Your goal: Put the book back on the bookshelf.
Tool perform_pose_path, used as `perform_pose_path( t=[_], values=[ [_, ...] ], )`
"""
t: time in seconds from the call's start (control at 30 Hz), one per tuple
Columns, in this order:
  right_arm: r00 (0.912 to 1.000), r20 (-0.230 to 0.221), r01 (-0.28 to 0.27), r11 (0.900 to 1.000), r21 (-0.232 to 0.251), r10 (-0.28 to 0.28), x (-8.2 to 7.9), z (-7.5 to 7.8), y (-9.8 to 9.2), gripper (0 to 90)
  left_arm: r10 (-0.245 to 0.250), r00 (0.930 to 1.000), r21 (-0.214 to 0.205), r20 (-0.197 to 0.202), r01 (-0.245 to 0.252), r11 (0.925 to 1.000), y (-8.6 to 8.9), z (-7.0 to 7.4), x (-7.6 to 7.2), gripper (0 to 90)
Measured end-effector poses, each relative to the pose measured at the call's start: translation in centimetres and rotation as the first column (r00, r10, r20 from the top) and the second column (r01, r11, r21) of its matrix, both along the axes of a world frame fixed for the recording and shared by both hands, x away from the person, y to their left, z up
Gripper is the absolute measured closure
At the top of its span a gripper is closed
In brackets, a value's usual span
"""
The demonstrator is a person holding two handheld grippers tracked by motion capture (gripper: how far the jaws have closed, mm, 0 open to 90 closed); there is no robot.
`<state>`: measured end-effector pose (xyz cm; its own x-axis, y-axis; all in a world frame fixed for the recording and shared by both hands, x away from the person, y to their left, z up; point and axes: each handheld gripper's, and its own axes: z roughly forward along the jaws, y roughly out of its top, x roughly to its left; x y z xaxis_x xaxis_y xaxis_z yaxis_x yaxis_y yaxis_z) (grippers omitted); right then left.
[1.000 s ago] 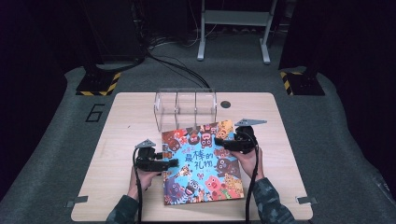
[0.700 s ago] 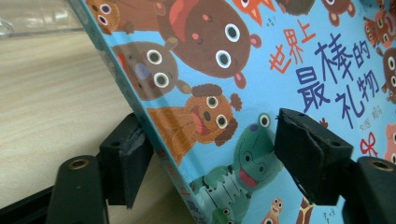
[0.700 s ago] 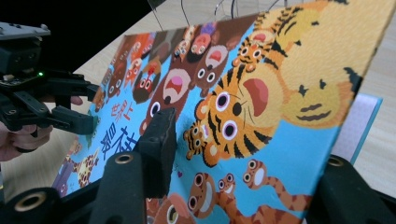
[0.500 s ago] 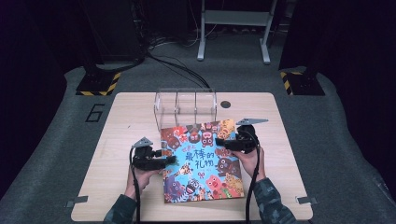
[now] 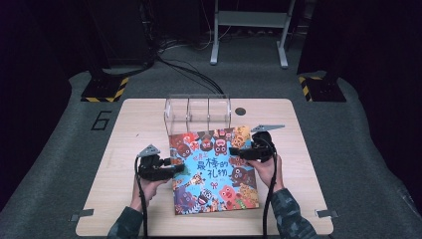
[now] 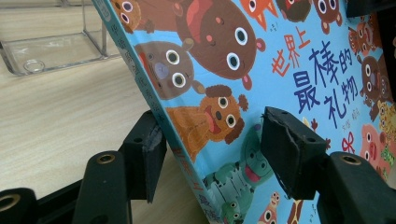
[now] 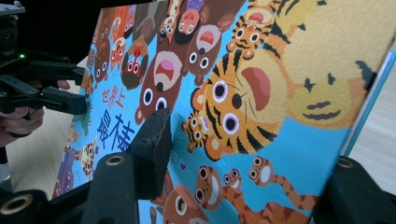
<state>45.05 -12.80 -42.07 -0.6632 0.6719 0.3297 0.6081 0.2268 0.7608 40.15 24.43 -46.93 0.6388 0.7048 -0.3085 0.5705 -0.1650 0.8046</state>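
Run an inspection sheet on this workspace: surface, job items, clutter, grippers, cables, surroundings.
Surface: wooden table, bare apart from the job's things; dark round hole near the far edge.
Job's things: picture book, cover up, its near part on the table; clear divided rack at its far end.
Clutter: nothing seen.
Grippers: left gripper straddles the book's left edge, jaws just been closing, no firm pinch seen; right gripper straddles the right edge, jaws just been opening.
Cables: gripper cable runs back along the forearm; floor cables behind the table.
Surroundings: grey mat marked 6, hazard-striped base, metal frame.
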Motion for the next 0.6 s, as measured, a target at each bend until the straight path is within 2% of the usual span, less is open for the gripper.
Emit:
perform_pose_path(
  t=[0.17,0.37,0.4,0.6],
  values=[
    [0.9999,0.010,-0.006,0.9999,-0.009,0.006,-0.01,0.20,0.09,44.0,0.003,0.9999,0.008,0.013,-0.003,1.0000,0.06,0.28,-0.06,41.5],
    [0.9999,-0.011,-0.013,0.9998,-0.013,0.013,0.03,0.32,0.03,43.9,-0.010,0.9999,0.015,0.010,0.010,0.9998,0.08,0.51,0.04,42.0],
    [0.9998,-0.003,-0.018,0.9997,-0.014,0.018,0.10,0.32,0.03,44.0,-0.007,1.0000,0.012,0.004,0.007,0.9999,0.03,0.55,0.01,42.0],
    [0.9998,-0.006,-0.018,0.9997,-0.015,0.018,0.02,0.67,0.10,43.9,-0.017,0.9996,0.015,0.022,0.016,0.9998,0.27,1.02,-0.04,44.4]
  ],
)
